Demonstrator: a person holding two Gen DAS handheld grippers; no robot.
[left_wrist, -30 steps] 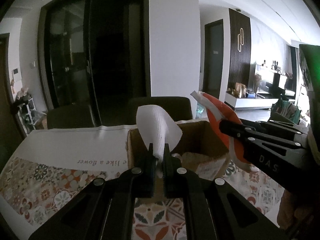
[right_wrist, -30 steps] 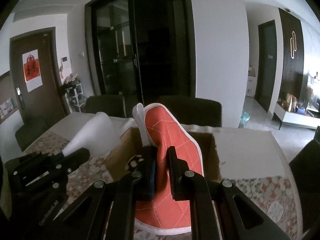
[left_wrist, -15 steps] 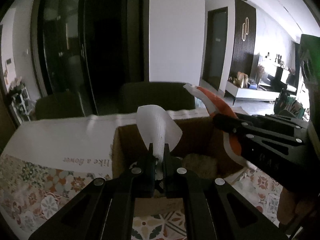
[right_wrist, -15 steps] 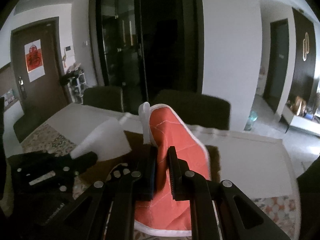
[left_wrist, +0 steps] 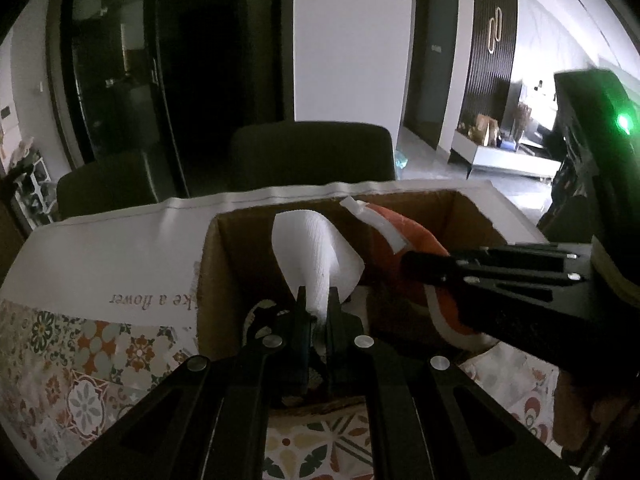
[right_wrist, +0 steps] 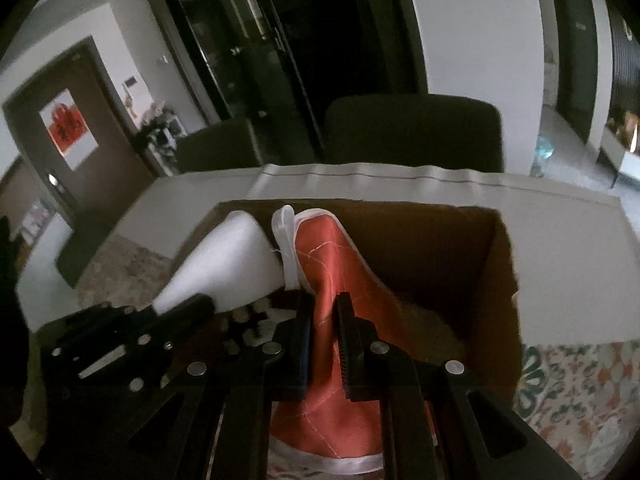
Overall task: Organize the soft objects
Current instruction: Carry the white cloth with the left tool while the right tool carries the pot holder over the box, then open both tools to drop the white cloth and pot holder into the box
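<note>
Cardboard: open box (right_wrist: 496, 280) straight ahead of both my grippers, on the patterned tablecloth (left_wrist: 80, 360).
Left gripper (left_wrist: 318, 312): pressed together, pinching the white cloth (left_wrist: 316, 252) by its lower end; the rest fans upward over the box mouth.
Right gripper (right_wrist: 323, 316): clamped on the orange mitt (right_wrist: 332, 264) near its middle; white-edged tip points up, hem hangs below my fingers.
Relative position: cloth sits just left of the mitt, the two touching or nearly so, I cannot tell which.
Handling, my guess: both light and limp; the cloth will flop and may snag the box rim, the quilted mitt holds more shape.
Grip advice: stay on bunched fabric or the padded middle, not a loose edge.
Box contents: something pale and fuzzy (right_wrist: 432, 320) beneath the mitt.
</note>
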